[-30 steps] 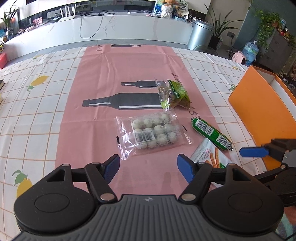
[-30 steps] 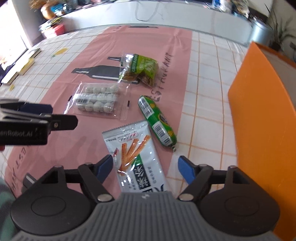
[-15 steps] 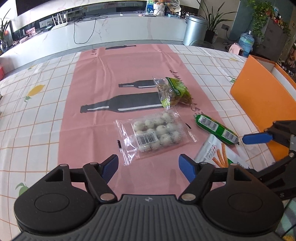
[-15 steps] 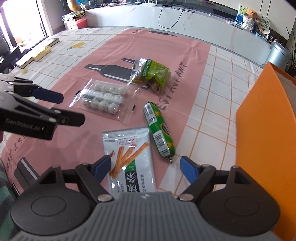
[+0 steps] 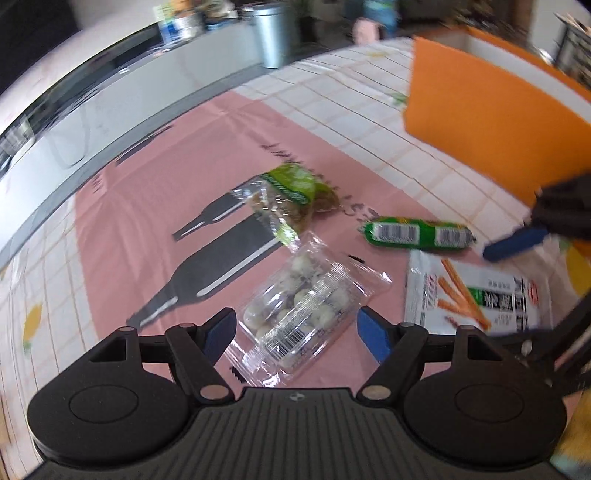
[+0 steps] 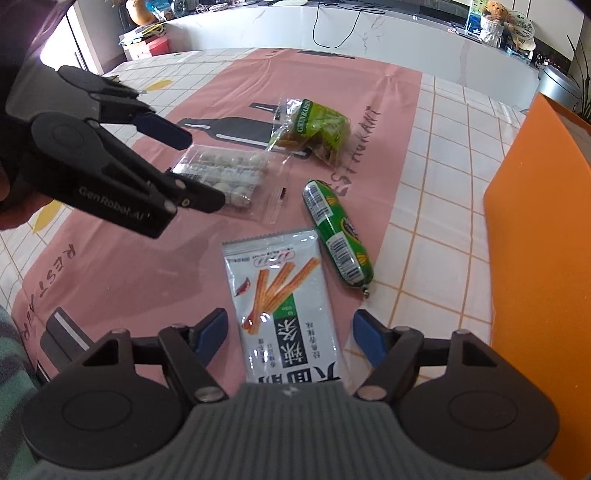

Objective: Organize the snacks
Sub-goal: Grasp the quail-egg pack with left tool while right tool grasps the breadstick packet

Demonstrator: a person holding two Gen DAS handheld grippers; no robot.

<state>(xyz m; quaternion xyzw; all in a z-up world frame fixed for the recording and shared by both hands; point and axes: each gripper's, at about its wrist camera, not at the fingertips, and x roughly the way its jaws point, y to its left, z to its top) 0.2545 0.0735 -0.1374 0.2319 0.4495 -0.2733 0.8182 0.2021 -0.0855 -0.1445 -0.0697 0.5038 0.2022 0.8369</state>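
Four snacks lie on the pink mat (image 6: 122,266). A clear pack of white balls (image 5: 303,314) (image 6: 225,173) sits between the open fingers of my left gripper (image 5: 295,330) (image 6: 195,170), which hovers over it without pressing. A white packet with orange sticks (image 6: 284,310) (image 5: 476,295) lies between the fingers of my right gripper (image 6: 288,334), whose jaws are closing while still apart from it. A green sausage (image 6: 338,232) (image 5: 417,234) lies beside that packet. A green raisin bag (image 6: 314,129) (image 5: 291,199) lies farther back.
An orange box (image 6: 543,236) (image 5: 491,122) stands at the right of the table with its tall wall facing the snacks. The checked tablecloth (image 6: 439,155) extends around the mat. A counter and a metal bin (image 5: 273,33) stand beyond the table.
My left gripper has rolled and moved closer over the clear pack, which now lies between its fingers. My right gripper's fingers have drawn slightly closer over the white packet.
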